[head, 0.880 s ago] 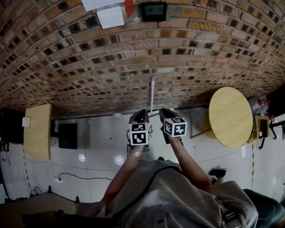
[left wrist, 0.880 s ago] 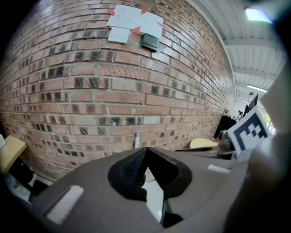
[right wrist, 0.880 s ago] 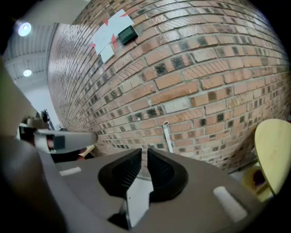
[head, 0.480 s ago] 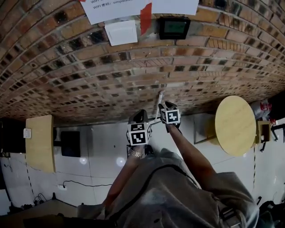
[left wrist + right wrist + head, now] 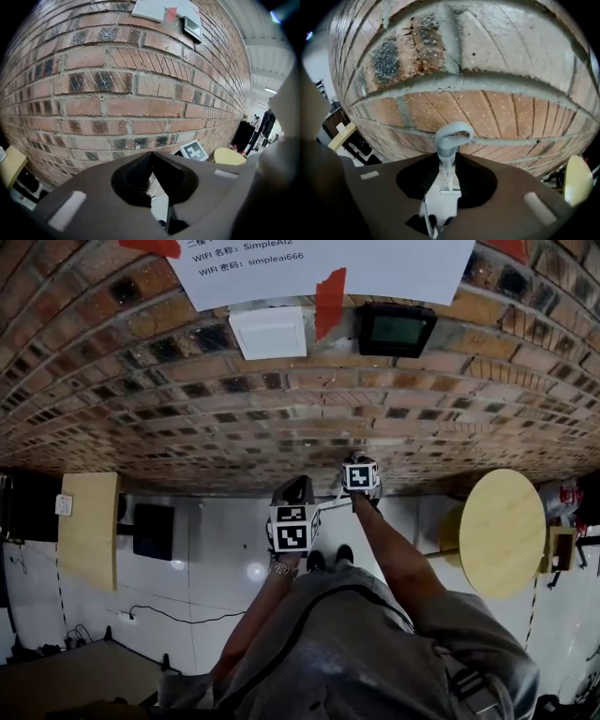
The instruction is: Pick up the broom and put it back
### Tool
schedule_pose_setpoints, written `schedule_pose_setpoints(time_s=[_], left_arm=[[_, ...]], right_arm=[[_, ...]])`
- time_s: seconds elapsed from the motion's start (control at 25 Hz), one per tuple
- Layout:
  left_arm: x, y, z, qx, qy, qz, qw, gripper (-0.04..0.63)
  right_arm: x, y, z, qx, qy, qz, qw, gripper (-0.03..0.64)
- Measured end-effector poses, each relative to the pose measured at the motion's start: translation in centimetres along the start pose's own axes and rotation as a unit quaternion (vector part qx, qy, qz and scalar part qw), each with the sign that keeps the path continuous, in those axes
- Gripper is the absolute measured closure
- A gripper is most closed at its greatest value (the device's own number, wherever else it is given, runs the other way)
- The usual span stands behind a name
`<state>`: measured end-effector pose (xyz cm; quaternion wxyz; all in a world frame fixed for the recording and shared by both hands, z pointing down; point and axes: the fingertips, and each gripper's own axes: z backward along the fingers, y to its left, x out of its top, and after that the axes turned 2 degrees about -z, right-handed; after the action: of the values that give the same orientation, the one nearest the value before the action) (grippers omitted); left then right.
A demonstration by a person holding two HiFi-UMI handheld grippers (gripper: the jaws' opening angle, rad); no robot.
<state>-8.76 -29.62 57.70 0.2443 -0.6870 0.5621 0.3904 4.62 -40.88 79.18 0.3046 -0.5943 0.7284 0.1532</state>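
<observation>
In the right gripper view the broom's pale grey handle, ending in a hooked tip [image 5: 452,137], stands between the dark pads of my right gripper [image 5: 449,165]. The jaws are closed on it, and the tip is close to the brick wall [image 5: 497,70]. The head view shows my right gripper [image 5: 360,466] up against the wall's base, its marker cube facing me; the broom is mostly hidden there. My left gripper [image 5: 294,487] sits lower left of it. Its fingertips [image 5: 151,155] meet, and I see nothing between them.
The brick wall [image 5: 187,418] carries a taped paper sign [image 5: 319,263], a white box [image 5: 269,332] and a black display [image 5: 398,329]. A round yellow table [image 5: 502,532] stands right, a yellow board [image 5: 89,526] and black box [image 5: 153,531] left. A cable [image 5: 178,617] crosses the floor.
My right gripper has moved away from the left one, up toward the wall, with the broom. The handle top that showed above the grippers is now hidden. The wall looms nearer.
</observation>
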Motion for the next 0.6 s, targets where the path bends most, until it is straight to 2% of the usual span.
schedule_pose_setpoints(time_s=[0.08, 0.2, 0.4, 0.6], left_arm=[[0.3, 0.4, -0.1, 0.007, -0.001, -0.004, 1.0, 0.589], [0.7, 0.5, -0.4, 0.011, -0.003, -0.009, 0.9999, 0.589], [0.7, 0.4, -0.6, 0.01, -0.007, -0.009, 0.9999, 0.589], [1.4, 0.2, -1.3, 0.003, -0.02, -0.002, 0.9998, 0.589]], right_arm=[[0.1, 0.1, -0.1, -0.006, -0.014, -0.015, 1.0, 0.518], [0.6, -0.4, 0.6, -0.009, -0.021, -0.001, 1.0, 0.523], [-1.7, 0.4, 4.3, 0.027, -0.02, 0.029, 0.999, 0.523], [-2.8, 2.0, 10.6, 0.059, -0.036, 0.047, 0.997, 0.523]])
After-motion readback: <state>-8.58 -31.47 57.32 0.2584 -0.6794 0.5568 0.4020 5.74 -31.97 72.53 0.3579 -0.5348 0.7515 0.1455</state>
